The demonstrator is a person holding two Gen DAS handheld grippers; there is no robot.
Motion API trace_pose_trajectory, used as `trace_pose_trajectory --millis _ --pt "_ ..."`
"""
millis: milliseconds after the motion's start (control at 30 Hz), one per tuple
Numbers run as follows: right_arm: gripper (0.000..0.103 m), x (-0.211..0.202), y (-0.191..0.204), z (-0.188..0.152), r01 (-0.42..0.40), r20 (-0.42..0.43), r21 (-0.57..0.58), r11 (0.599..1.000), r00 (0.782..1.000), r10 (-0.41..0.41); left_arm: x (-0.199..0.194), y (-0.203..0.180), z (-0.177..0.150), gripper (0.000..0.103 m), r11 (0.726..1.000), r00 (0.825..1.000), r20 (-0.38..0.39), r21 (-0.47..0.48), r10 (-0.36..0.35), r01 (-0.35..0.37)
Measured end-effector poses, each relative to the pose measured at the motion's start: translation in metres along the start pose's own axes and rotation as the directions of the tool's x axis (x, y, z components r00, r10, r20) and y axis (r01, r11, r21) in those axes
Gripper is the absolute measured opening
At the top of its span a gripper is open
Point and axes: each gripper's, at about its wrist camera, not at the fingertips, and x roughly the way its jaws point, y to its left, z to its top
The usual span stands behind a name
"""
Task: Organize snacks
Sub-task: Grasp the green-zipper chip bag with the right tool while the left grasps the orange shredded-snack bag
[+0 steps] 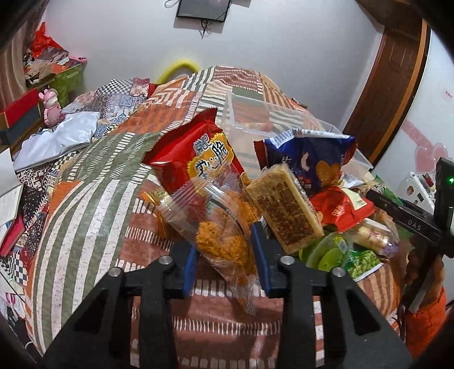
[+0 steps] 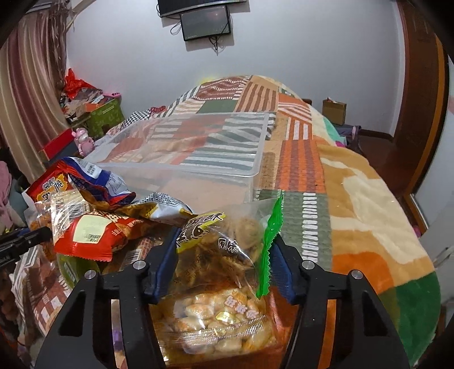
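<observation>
Our left hand-held gripper [image 1: 224,265] clamps a clear crinkly packet of orange crisps [image 1: 220,235]; our right hand-held gripper [image 2: 225,264] grips a transparent bag of pale biscuits [image 2: 218,289] (both taken from the pile). Next, we judge: the clear plastic bin [image 2: 255,170] on the bed [image 2: 369,198].

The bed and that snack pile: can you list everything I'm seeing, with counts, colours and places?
Patchwork quilt: one, orange, green and white, covering the bed.
Clear plastic bin: one, transparent, on the quilt behind the pile.
Red snack bag: one, red and yellow, leaning at the pile's left.
Blue snack bag: one, blue, beside the bin.
Biscuit bar: one, tan, clear wrap, mid-pile.
Pink figurine: one, far left.
Wall screen: one, black, high on the wall.
Left gripper: jaws on a clear packet of orange snacks.
Right gripper: jaws on a clear green-edged packet.
</observation>
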Motion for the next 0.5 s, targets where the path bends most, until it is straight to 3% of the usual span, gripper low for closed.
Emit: trace_pose_trajectory --millis 233,500 --pt "0.055 -0.020 -0.001 0.001 0.006 0.044 0.013 1.000 0.999 -0.007 -0.031 -0.010 -0.001 0.024 0.998 0.997 0.071 0.051 0.025 -0.029" --pt "0.054 -0.041 -0.001 0.005 -0.002 0.100 0.026 1.000 0.995 -0.001 -0.053 -0.017 0.003 0.024 0.996 0.991 0.128 0.079 0.040 -0.051"
